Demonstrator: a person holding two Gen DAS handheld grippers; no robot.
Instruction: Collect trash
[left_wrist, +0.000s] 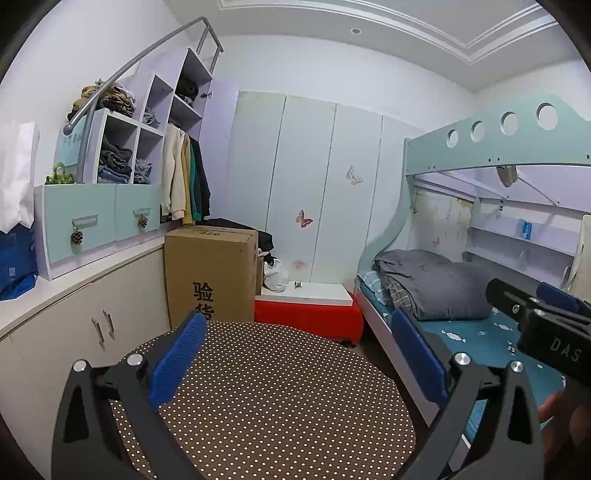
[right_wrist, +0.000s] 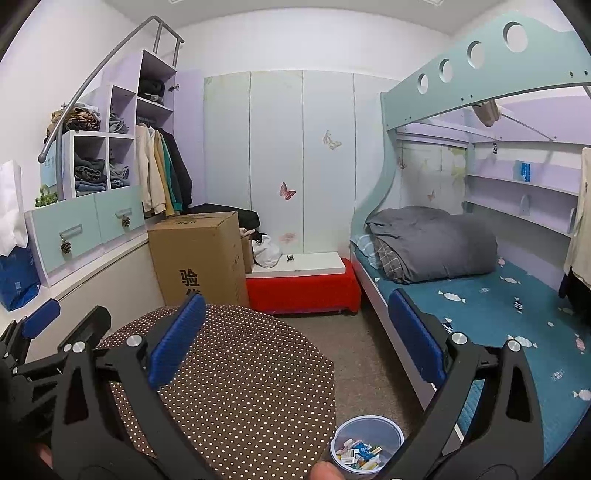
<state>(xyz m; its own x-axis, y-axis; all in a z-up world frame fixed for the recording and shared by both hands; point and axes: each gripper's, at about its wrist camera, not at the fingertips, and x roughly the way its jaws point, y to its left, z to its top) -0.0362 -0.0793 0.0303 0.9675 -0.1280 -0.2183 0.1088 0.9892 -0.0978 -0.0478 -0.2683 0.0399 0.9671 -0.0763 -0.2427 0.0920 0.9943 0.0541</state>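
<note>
A small round bin (right_wrist: 365, 448) with several scraps of trash inside stands on the floor, just right of the round polka-dot table (right_wrist: 236, 387), low in the right wrist view. My right gripper (right_wrist: 295, 343) is open and empty, held above the table's right side and the bin. My left gripper (left_wrist: 299, 362) is open and empty over the same table (left_wrist: 266, 398). The right gripper (left_wrist: 535, 314) shows at the right edge of the left wrist view. The left gripper (right_wrist: 40, 332) shows at the left edge of the right wrist view.
A tall cardboard box (left_wrist: 210, 273) stands behind the table, a red bench with a white top (left_wrist: 306, 306) beside it. A bunk bed with a grey duvet (right_wrist: 432, 243) fills the right. A low cabinet (left_wrist: 74, 332) and shelves line the left wall.
</note>
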